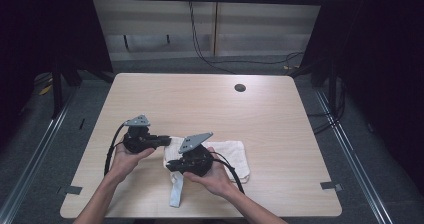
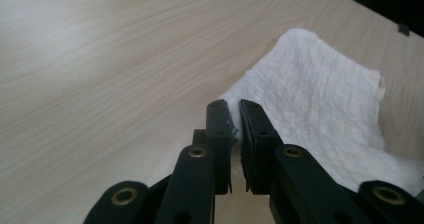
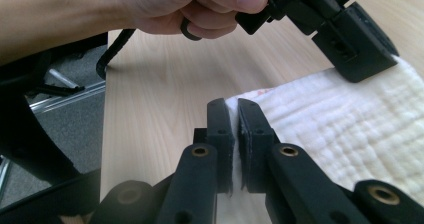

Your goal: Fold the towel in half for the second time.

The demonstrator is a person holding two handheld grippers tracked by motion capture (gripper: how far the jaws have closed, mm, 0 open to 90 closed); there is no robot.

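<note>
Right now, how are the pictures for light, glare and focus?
High view: table evenly lit, surroundings dark, towel sharp. Left gripper view: pale glare on the wood top left, left gripper slightly soft. Right gripper view: right gripper and the hand blurred, towel weave clear.

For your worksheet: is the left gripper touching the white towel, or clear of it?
Touching. In the left gripper view, the left gripper has its fingers pinched on the white towel's edge.

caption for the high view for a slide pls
Person's two hand-held grippers, left gripper and right gripper, each shut on the left edge of a white towel on a wooden table.
</note>
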